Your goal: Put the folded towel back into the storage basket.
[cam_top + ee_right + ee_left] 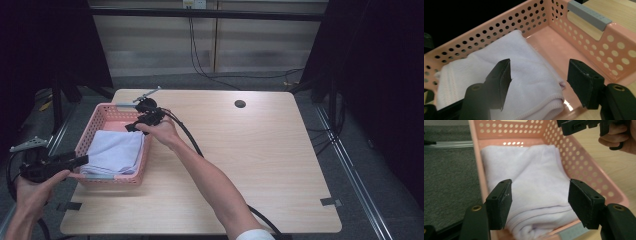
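Two claws stand open, empty: left claw (540,201) and right claw (539,81) over the folded towel (114,151) in the pink basket (102,116).

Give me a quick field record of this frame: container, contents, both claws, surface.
container: pink perforated basket, near the table's left edge
contents: folded white towel, lying in the basket's near end
left claw: open, at the basket's near end, nothing gripped
right claw: open, over the basket's right wall, nothing gripped
surface: light wooden table
far end of basket: bare floor, grey handle on the end wall
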`<state>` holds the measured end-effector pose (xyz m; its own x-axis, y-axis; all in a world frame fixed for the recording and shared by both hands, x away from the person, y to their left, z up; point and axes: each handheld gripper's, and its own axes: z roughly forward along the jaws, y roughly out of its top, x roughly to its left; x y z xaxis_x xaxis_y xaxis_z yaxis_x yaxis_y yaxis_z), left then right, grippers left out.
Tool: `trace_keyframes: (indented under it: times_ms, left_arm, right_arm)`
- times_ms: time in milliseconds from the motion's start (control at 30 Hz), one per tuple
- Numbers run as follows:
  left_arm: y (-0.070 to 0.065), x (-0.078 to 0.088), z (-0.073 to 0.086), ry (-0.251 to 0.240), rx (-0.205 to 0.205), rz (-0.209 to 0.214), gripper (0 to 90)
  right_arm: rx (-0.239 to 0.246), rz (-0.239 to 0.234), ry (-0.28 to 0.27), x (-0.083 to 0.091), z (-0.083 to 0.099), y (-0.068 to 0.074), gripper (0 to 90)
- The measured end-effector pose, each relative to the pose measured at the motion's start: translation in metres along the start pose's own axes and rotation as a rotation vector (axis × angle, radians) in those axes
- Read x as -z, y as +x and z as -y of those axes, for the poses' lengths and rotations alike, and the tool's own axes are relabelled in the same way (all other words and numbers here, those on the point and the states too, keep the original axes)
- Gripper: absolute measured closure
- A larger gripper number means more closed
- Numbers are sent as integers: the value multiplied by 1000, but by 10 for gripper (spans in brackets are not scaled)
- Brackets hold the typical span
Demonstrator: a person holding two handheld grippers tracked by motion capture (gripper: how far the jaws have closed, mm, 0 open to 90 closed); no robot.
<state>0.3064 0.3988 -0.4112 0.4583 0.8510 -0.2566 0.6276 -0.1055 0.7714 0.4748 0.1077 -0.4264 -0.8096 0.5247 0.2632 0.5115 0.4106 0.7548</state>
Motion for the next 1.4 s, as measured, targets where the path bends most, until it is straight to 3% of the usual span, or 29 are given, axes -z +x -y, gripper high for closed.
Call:
trace_keyframes:
  times_ms: [167, 367, 533, 600, 700, 833, 967, 1167, 1233, 1400]
  left_arm:
    - [-28, -6, -7, 6, -39, -5, 362]
    - [-63, -17, -6, 11, -64, 5, 368]
    - [-90, -35, -4, 17, -92, 22, 376]
    - [-102, -43, -6, 15, -97, 16, 374]
    - [-119, -53, -8, 33, -116, 40, 375]
    - [-142, -68, -8, 33, -146, 82, 394]
    - [-162, -80, -6, 13, -148, 98, 394]
    - [-190, -97, 8, 36, -167, 140, 370]
    - [-199, -103, 15, 61, -193, 131, 354]
    - [-210, -115, 29, 81, -203, 167, 287]
  right_arm:
    - [44, -15, -36, 30, 8, -1, 355]
    - [52, -39, -87, 70, 29, -8, 367]
    - [38, -5, -144, 112, 51, -15, 327]
    - [44, 20, -149, 127, 60, -18, 319]
    - [38, 35, -154, 147, 72, -22, 319]
    - [34, 46, -173, 175, 96, -24, 314]
    - [35, 73, -143, 196, 118, -24, 309]
    - [20, 141, -122, 240, 165, -22, 307]
    - [-6, 168, -131, 254, 183, -22, 307]
    - [-61, 206, -174, 281, 225, -22, 296]
